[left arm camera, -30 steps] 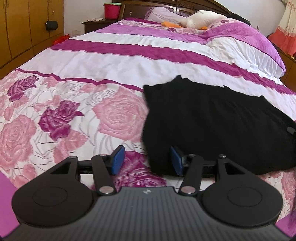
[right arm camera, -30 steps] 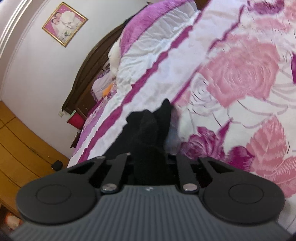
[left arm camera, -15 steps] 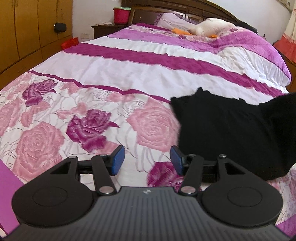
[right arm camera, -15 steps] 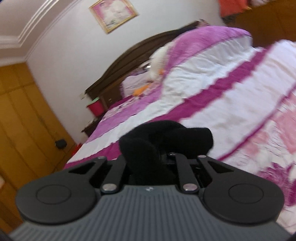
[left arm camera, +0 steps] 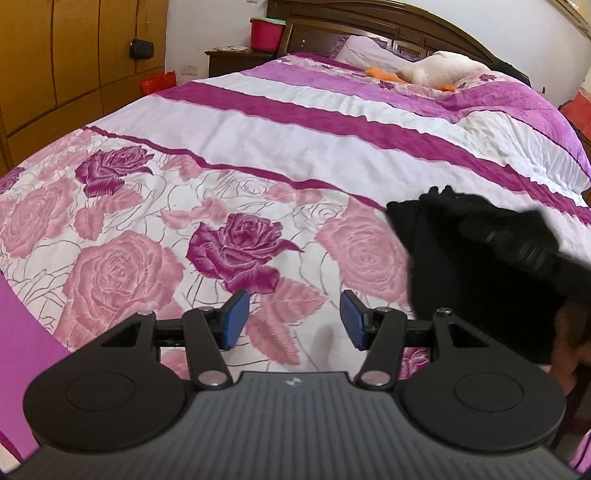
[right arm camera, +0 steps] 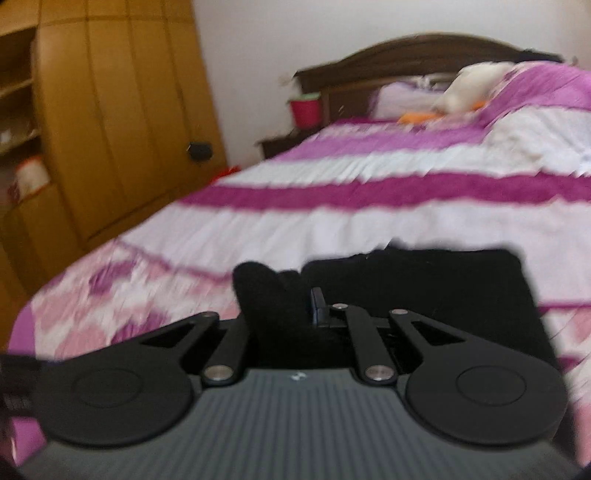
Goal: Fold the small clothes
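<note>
The left gripper (left arm camera: pixel 293 319) hangs low over the rose-printed bedspread (left arm camera: pixel 229 206), its blue-padded fingers (left arm camera: pixel 236 317) spread wide with nothing between them, only pink petals showing in the gap. Off to its right lies the black garment (left arm camera: pixel 461 266), a small dark piece resting on the bedspread near the magenta stripe, and from this side the dark body of the other tool (left arm camera: pixel 524 251) cuts across it, blurred. The right wrist view tells what the left cannot: the right gripper (right arm camera: pixel 284 314) is pinching a bunched fold of the black garment (right arm camera: pixel 424 284), the cloth rising in a rounded hump between its fingers, while the rest lies flat and squarish on the bed beyond. That picture is smeared, so the weave and edges of the fabric are hard to read there. The left view is the sharp one, and shows the far end of the room plainly: a white plush toy (left arm camera: pixel 443 68) with orange parts by the pillow, the dark wooden headboard (left arm camera: pixel 369 22), a red bucket (left arm camera: pixel 266 33) on the nightstand (left arm camera: pixel 236 61), and a small black bag (left arm camera: pixel 141 48) hanging on the yellow wardrobe (left arm camera: pixel 74 62). The right view adds open shelves (right arm camera: pixel 18 122) at the wardrobe's left edge.
</note>
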`<state>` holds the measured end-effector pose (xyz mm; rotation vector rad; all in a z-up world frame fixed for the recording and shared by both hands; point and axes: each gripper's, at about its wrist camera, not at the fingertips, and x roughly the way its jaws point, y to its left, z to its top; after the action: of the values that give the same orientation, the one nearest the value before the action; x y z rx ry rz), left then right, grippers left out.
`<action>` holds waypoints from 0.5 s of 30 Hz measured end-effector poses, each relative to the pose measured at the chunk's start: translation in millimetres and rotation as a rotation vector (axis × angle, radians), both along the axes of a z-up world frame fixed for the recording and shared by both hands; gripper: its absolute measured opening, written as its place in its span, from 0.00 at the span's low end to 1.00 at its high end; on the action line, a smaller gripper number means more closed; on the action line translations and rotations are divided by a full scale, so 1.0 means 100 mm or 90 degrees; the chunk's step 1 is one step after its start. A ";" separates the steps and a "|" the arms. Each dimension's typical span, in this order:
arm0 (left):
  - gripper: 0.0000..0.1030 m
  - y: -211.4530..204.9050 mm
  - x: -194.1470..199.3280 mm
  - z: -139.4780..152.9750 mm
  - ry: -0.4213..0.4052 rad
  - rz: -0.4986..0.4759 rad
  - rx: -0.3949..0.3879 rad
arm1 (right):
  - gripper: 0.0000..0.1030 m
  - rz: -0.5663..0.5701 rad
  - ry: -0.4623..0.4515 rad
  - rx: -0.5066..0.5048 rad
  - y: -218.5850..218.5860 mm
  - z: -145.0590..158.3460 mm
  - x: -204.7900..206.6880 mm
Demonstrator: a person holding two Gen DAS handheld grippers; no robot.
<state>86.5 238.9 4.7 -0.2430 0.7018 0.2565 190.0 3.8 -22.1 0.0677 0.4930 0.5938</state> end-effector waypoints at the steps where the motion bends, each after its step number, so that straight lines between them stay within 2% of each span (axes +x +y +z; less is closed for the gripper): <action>1: 0.58 0.01 0.00 -0.01 -0.001 -0.001 0.000 | 0.07 0.013 0.008 0.006 0.02 -0.06 0.00; 6: 0.58 0.04 0.06 -0.01 -0.006 -0.001 -0.006 | 0.10 0.032 0.020 0.004 0.12 -0.11 -0.10; 11: 0.59 -0.07 0.14 0.12 -0.028 -0.022 -0.012 | 0.12 0.024 0.032 0.038 -0.12 0.09 -0.28; 12: 0.58 -0.11 0.16 0.15 -0.031 -0.029 -0.013 | 0.14 0.018 0.038 0.048 -0.19 0.12 -0.29; 14: 0.59 -0.21 0.21 0.20 -0.037 -0.046 -0.017 | 0.30 0.010 0.039 0.080 -0.40 0.23 -0.38; 15: 0.59 -0.27 0.23 0.22 -0.039 -0.055 -0.018 | 0.43 0.010 0.037 0.095 -0.48 0.26 -0.42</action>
<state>109.3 212.2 26.4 -0.2468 0.6535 0.1563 148.0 -44.7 3.8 0.2233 0.5049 0.6449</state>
